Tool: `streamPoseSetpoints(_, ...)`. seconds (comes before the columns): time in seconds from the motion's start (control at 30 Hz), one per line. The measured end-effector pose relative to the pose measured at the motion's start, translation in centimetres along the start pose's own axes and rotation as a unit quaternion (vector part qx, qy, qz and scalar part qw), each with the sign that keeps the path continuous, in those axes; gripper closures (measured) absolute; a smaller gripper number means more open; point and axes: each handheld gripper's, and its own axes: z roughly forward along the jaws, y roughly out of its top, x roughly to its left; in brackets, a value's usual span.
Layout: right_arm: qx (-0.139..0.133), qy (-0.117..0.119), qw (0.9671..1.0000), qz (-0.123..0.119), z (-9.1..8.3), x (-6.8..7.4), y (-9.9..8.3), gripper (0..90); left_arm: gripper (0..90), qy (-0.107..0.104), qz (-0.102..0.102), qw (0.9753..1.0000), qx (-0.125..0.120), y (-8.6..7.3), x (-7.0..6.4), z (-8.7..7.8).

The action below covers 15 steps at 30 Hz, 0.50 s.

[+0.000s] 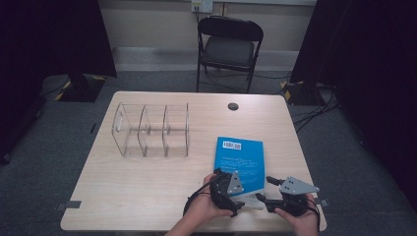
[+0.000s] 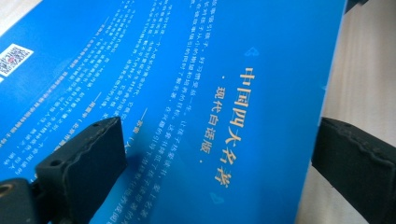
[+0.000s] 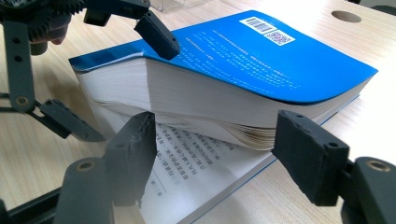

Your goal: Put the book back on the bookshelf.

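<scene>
A thick blue book (image 1: pixel 241 155) lies back cover up on the table's near right part. Its near end is raised, so a block of pages (image 3: pixel 201 98) stands off the lower printed pages (image 3: pixel 196 172). My left gripper (image 1: pixel 239 192) is at the book's near left corner, open. One finger (image 3: pixel 159 35) rests on the blue cover (image 2: pixel 187 70) and the other (image 3: pixel 70 121) is down beside the book's edge. My right gripper (image 3: pixel 215 128) is open just off the near edge, with the gap in the pages between its jaws.
A clear acrylic divider rack (image 1: pixel 152 130) stands on the wooden table (image 1: pixel 147 182) left of the book. A round cable hole (image 1: pixel 233 106) is at the far edge. A black folding chair (image 1: pixel 228 46) stands behind the table.
</scene>
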Motion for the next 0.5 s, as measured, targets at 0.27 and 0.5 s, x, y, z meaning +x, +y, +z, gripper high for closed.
streamPoseSetpoints(0.27, -0.007, -0.002, 1.0000, 0.005, 0.0, 0.0, 0.1, 29.8, 6.5, -0.015, -0.022, 0.9996, 0.003, 0.3, 0.5, -0.4)
streamPoseSetpoints(0.5, -0.009, -0.002, 0.9999, 0.012, 0.0, 0.0, 0.2, 29.8, 26.6, -0.046, -0.039, 0.9981, -0.011, 0.3, 1.4, -1.4)
